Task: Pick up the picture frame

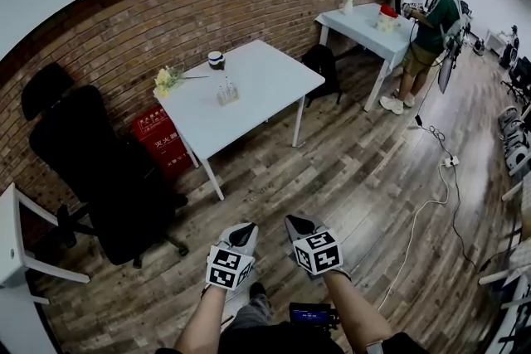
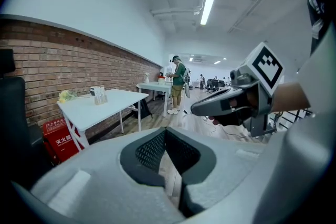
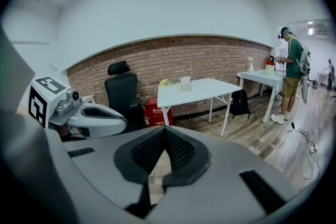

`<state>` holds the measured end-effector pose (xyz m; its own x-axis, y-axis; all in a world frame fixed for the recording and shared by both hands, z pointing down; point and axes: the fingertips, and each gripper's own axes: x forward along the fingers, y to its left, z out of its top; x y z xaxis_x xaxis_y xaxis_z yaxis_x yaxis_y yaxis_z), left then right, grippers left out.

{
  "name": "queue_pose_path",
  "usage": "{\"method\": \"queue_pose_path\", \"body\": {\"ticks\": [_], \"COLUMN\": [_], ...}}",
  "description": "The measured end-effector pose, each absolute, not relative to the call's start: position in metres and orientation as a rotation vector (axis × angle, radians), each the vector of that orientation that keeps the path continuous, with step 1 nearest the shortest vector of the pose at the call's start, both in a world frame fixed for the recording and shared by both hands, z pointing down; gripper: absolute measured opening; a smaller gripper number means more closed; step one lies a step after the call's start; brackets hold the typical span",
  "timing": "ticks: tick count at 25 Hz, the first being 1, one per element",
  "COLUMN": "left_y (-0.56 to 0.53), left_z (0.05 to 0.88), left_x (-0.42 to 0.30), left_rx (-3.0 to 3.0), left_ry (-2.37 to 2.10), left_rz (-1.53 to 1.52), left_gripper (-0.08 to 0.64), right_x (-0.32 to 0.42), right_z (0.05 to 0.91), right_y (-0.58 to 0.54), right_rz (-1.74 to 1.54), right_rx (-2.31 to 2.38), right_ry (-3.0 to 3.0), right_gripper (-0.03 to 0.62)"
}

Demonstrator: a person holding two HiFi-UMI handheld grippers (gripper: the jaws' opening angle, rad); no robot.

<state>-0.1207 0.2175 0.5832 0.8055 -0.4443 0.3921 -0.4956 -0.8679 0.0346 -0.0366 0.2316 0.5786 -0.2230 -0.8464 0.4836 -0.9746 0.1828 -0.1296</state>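
Note:
A small clear picture frame stands upright on the white table by the brick wall, between yellow flowers and a dark cup. It shows far off in the left gripper view and the right gripper view. My left gripper and right gripper hover side by side over the wooden floor, well short of the table. Both are shut and hold nothing, with the left gripper's and the right gripper's jaws closed together.
A black office chair stands left of the table, a red box under it. A person stands at a second white table far right, a black backpack beside it. A white cable runs across the floor.

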Motion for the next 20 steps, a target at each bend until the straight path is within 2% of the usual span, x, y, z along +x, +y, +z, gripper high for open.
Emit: {"method": "queue_pose_path", "body": {"ticks": [20], "left_y": [0.081], "left_z": [0.598], "left_x": [-0.084], "left_rx": [2.823], "left_ry": [-0.721], "left_rz": [0.586], "left_gripper": [0.011], "right_x": [-0.008], "right_z": [0.590], "right_y": [0.099], "right_rz": [0.636], "right_rx": [1.724], "right_ry": [-2.135], "right_gripper": [0.009]}}
